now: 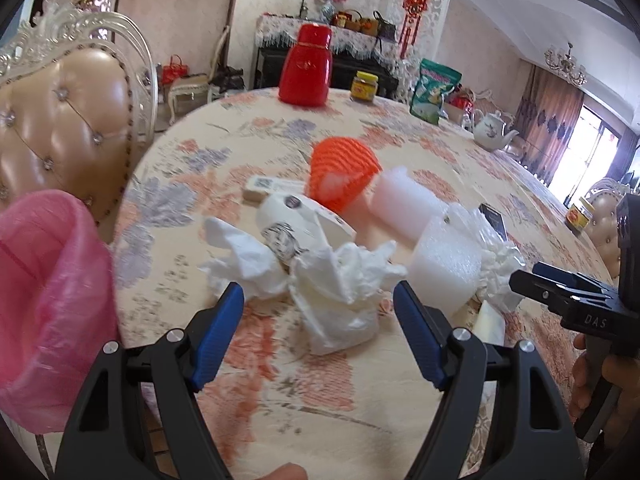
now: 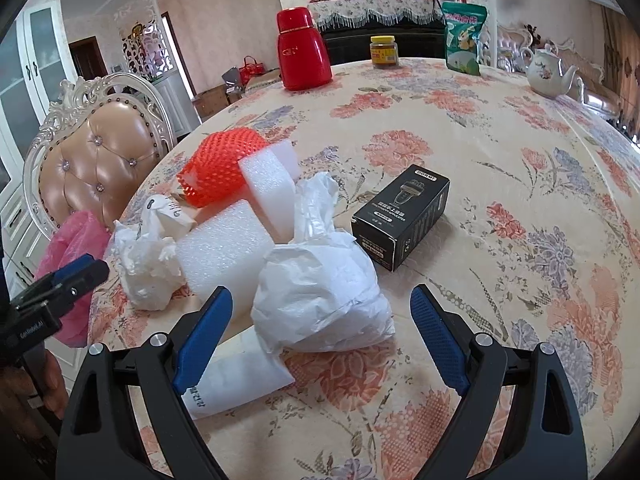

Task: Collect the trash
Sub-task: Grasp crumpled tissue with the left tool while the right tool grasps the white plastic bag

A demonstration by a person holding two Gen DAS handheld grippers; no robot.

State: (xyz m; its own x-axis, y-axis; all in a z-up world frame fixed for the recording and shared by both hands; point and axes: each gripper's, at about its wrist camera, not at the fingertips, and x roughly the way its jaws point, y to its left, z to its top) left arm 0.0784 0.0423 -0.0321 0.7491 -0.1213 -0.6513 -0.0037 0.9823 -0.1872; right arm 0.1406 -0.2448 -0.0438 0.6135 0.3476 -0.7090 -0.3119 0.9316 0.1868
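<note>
A heap of trash lies on the floral table. In the left wrist view my left gripper (image 1: 319,294) is open around a crumpled white tissue (image 1: 340,280); behind it lie a white paper cup (image 1: 296,220), an orange foam net (image 1: 340,172) and white foam blocks (image 1: 444,264). A pink trash bag (image 1: 44,300) hangs at the table's left edge. In the right wrist view my right gripper (image 2: 322,300) is open around a crumpled white plastic bag (image 2: 320,292). A flat white paper packet (image 2: 240,380) lies under its left finger. A black carton (image 2: 402,220) lies beyond.
A red thermos (image 2: 304,52), a yellow-lidded jar (image 2: 384,52), a green snack bag (image 2: 464,36) and a white teapot (image 2: 546,70) stand at the table's far side. A padded chair (image 2: 96,160) stands at the left edge, behind the pink bag (image 2: 72,256).
</note>
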